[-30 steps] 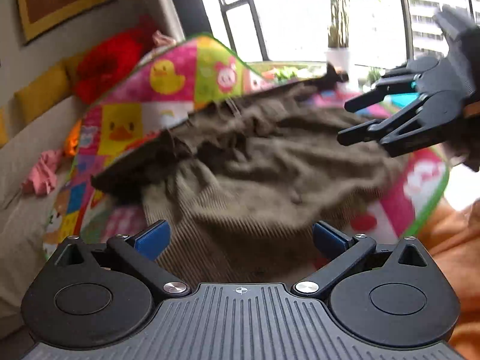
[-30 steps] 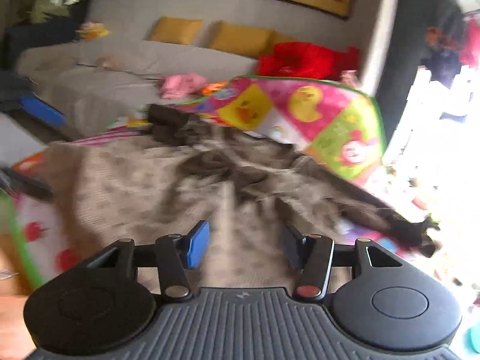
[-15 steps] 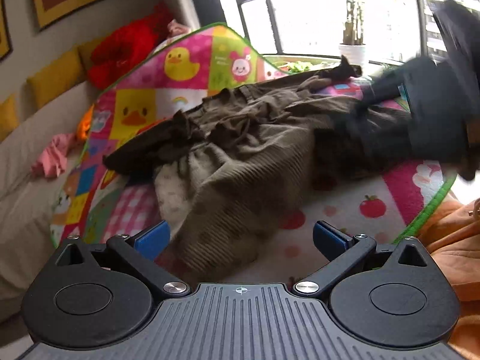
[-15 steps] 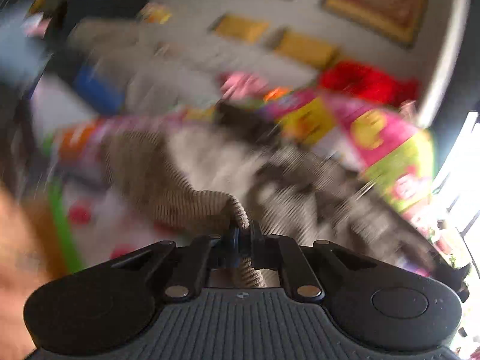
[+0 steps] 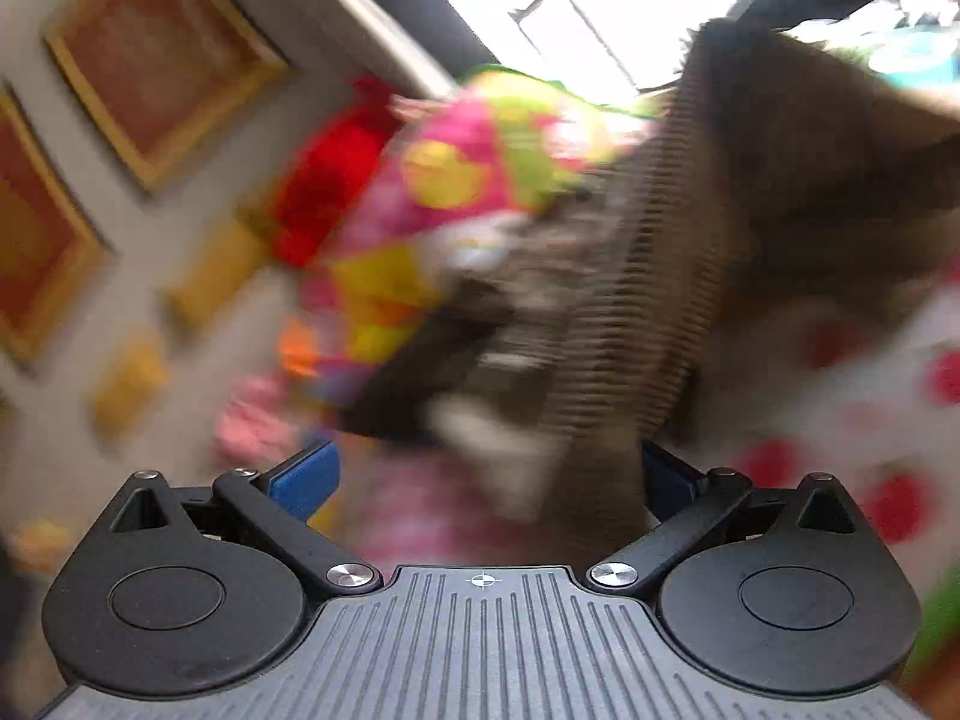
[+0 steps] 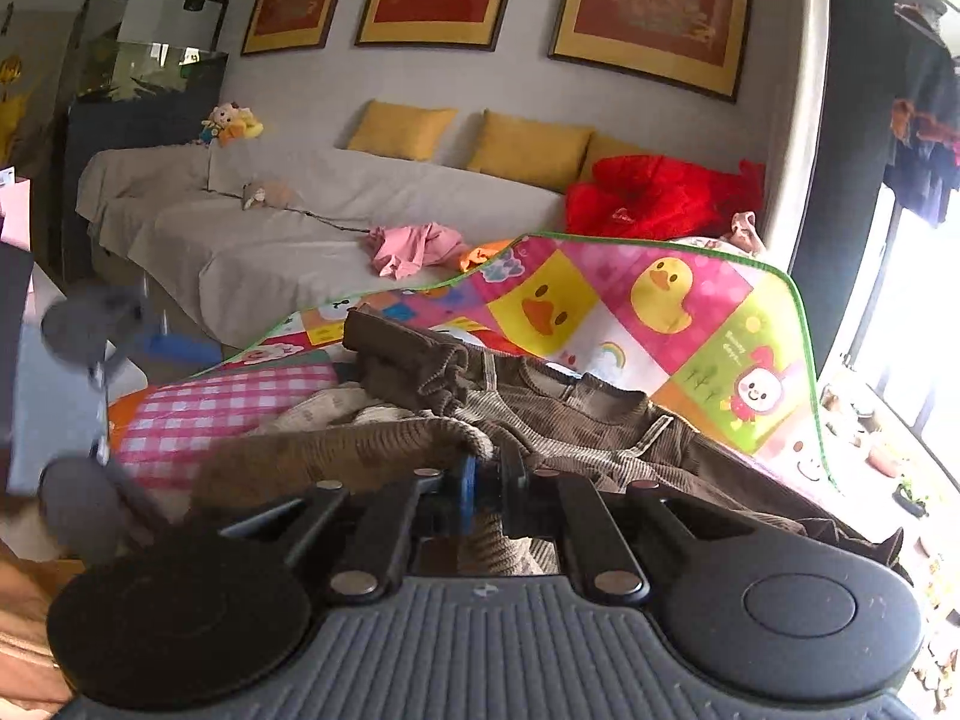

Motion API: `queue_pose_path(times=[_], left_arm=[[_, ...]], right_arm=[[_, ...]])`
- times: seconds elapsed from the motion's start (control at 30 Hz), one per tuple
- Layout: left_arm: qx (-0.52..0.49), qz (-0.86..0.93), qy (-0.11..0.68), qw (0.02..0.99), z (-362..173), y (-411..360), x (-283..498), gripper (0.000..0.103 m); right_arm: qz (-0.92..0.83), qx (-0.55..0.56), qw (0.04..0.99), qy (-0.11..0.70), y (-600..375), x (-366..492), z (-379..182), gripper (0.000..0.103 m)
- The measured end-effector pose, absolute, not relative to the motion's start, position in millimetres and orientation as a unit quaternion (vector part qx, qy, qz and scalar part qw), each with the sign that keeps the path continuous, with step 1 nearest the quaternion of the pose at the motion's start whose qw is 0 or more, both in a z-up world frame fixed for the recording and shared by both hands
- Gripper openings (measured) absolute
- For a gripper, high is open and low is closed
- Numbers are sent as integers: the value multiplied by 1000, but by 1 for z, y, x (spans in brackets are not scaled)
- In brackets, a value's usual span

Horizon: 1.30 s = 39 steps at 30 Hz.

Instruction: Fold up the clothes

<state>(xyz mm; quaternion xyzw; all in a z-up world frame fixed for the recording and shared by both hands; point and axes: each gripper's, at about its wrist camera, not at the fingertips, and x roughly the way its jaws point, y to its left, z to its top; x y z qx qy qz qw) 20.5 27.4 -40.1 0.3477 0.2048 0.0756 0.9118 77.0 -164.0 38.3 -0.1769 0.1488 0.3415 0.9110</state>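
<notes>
- Left wrist view is smeared with blur: the left claw (image 5: 480,480) stands spread wide, its blue pads far apart and nothing between them
- Ahead of it, a brown corduroy garment (image 5: 672,276) hangs lifted, its ribbed cloth stretched up toward the upper right; the lower end sits just beyond the pads
- Behind the garment lies a colourful play mat (image 5: 456,180), with a red heap and framed pictures further left, all too blurred for detail
- Right wrist view is sharp: at far left a grey sofa (image 6: 252,228) carries yellow cushions (image 6: 528,141) and a pink piece of clothing (image 6: 414,243)
- At centre the right claw (image 6: 487,483) is pressed together on a rolled edge of the garment, which lies crumpled on the mat
- To the right, the mat's duck-patterned end is propped up against the sofa, beside a red bundle (image 6: 654,198)
</notes>
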Motion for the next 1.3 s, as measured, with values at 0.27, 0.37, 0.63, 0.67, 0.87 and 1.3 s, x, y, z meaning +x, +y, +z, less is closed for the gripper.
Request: queue_pose_path(times=[0.27, 0.37, 0.63, 0.67, 0.87, 1.3], left_arm=[[167, 192, 93, 963, 69, 105, -21, 103], [106, 142, 129, 976, 66, 116, -29, 103], [137, -2, 226, 964, 16, 76, -25, 103], [144, -22, 232, 962, 12, 68, -27, 103], [190, -117, 251, 942, -17, 19, -28, 103], [213, 86, 205, 951, -9, 68, 8, 103]], right_arm=[[364, -232, 889, 152, -173, 46, 15, 75], [376, -251, 873, 184, -173, 37, -3, 84], [365, -290, 862, 200, -143, 42, -30, 97], [348, -301, 869, 180, -137, 43, -30, 96], [267, -210, 932, 123, -140, 74, 14, 96], [238, -263, 921, 160, -191, 56, -23, 102]])
